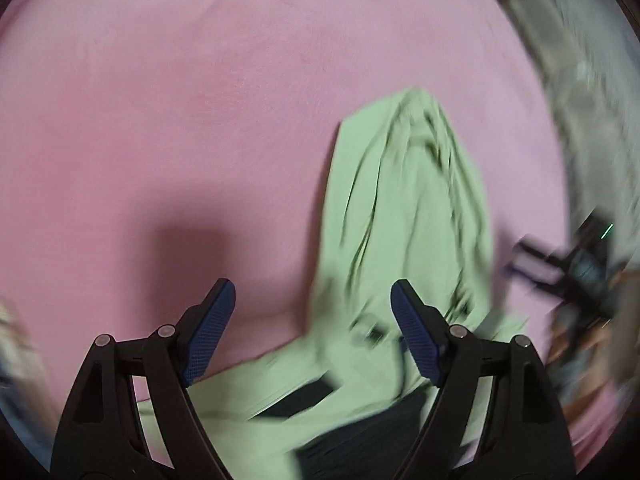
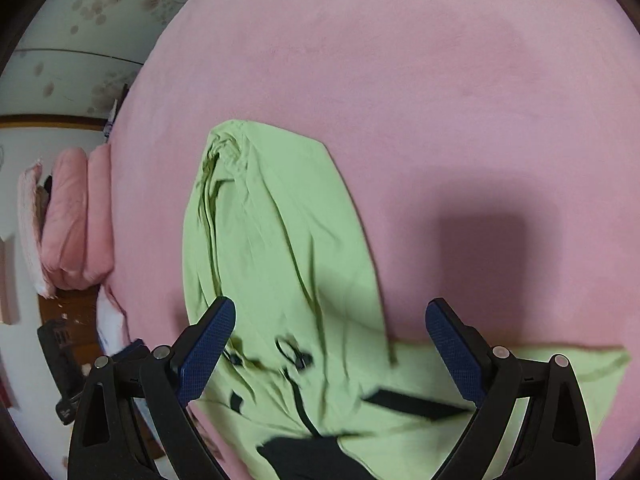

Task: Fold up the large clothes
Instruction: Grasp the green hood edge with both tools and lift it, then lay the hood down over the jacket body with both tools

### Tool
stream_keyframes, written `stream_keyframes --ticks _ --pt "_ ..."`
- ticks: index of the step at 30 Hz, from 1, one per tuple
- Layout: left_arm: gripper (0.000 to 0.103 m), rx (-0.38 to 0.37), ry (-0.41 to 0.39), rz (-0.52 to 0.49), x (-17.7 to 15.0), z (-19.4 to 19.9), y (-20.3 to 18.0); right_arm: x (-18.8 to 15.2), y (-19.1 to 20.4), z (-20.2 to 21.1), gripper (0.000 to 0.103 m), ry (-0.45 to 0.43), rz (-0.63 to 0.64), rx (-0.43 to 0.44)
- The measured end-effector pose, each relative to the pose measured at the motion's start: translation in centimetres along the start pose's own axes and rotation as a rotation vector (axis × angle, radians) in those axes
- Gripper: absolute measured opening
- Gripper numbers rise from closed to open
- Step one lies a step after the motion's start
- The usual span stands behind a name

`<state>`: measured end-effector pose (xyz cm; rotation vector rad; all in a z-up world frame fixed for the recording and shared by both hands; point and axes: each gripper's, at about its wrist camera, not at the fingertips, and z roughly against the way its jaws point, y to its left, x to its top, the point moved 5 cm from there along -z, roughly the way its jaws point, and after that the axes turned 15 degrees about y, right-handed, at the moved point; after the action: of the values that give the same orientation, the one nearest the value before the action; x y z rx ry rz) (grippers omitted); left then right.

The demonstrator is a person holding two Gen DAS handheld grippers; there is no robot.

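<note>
A light green garment [image 1: 400, 216] with black trim and cords lies crumpled on a pink bed sheet [image 1: 180, 100]. One long part stretches away from me and another spreads sideways near the camera. My left gripper [image 1: 312, 300] is open and empty, hovering over the garment's near part. In the right wrist view the same green garment [image 2: 280, 240] lies ahead, with a black patch [image 2: 304, 456] at the bottom. My right gripper [image 2: 330, 316] is open and empty above it. The other gripper shows blurred at the right edge of the left wrist view [image 1: 580, 264].
The pink sheet [image 2: 440, 80] covers the bed around the garment. Beside the bed on the left stand folded pink bedding [image 2: 72, 220] and a dark object [image 2: 60, 364] on a wooden floor. A flower-patterned wall [image 2: 88, 20] is behind.
</note>
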<state>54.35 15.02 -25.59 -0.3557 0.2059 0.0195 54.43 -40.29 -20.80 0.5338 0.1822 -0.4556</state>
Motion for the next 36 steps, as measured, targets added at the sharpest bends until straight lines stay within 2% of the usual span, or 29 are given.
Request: stream_keyframes --ticks 1,3,8,10,11,12,13,15,16,18,21,26,28,30,31,33,36 --pt "0.077 -0.057 -0.012 0.036 0.8 -0.7 0.5 1.3 0.0 -0.7 0.097 0.011 0.013 0.006" --pt "0.076 -0.119 -0.036 0.073 2.2 -2.0 1.0 3.6 0.2 -1.6 0.096 0.021 0.04 0.002" --pt "0.074 -0.214 -0.069 0.054 5.3 -4.9 0.3 7.8 1.0 -1.9 0.087 -0.024 0.15 0.032" --pt "0.073 -0.24 -0.094 0.035 6.6 -6.0 -0.1 9.1 1.3 -1.7 0.074 -0.037 0.215 0.039" --pt "0.07 -0.247 -0.119 0.037 7.3 -6.4 -0.2 9.8 1.5 -1.3 0.069 -0.055 0.257 0.049" --pt "0.067 -0.258 -0.148 0.04 7.6 -6.7 -0.2 10.2 1.5 -1.0 0.057 -0.069 0.284 0.058" --pt "0.059 -0.282 -0.19 0.046 7.8 -6.9 -0.3 10.7 1.4 -0.5 0.039 -0.082 0.307 0.084" --pt "0.036 -0.352 -0.217 0.047 8.1 -7.5 -0.7 11.5 0.5 0.0 0.028 -0.084 0.287 0.149" --pt "0.018 -0.405 -0.185 0.041 8.3 -8.3 -1.1 11.8 0.1 0.1 0.019 -0.072 0.267 0.198" --pt "0.011 -0.431 -0.148 0.008 8.4 -9.4 -2.3 12.3 -0.4 0.7 0.009 -0.042 0.238 0.298" --pt "0.007 -0.385 -0.186 -0.124 7.7 -8.3 -4.9 12.3 0.4 2.3 0.007 -0.052 0.27 0.341" --pt "0.004 -0.467 -0.199 -0.284 5.2 -4.1 -6.9 11.0 2.4 6.2 0.006 -0.032 0.375 0.423" --pt "0.004 -0.501 -0.177 -0.357 2.9 -1.8 -7.3 9.3 3.5 7.7 0.006 -0.024 0.429 0.469" --pt "0.004 -0.518 -0.166 -0.418 0.5 0.1 -7.4 7.5 3.6 9.3 0.006 0.005 0.429 0.526" --pt "0.004 -0.512 -0.159 -0.449 -1.0 1.3 -7.3 6.2 3.5 10.2 0.006 0.025 0.427 0.566" --pt "0.004 -0.486 -0.149 -0.503 -3.8 2.5 -7.2 3.7 3.2 11.0 0.006 0.033 0.437 0.577" --pt "0.004 -0.358 -0.139 -0.579 -8.2 3.3 -7.0 0.0 1.9 11.8 0.006 0.03 0.448 0.531"
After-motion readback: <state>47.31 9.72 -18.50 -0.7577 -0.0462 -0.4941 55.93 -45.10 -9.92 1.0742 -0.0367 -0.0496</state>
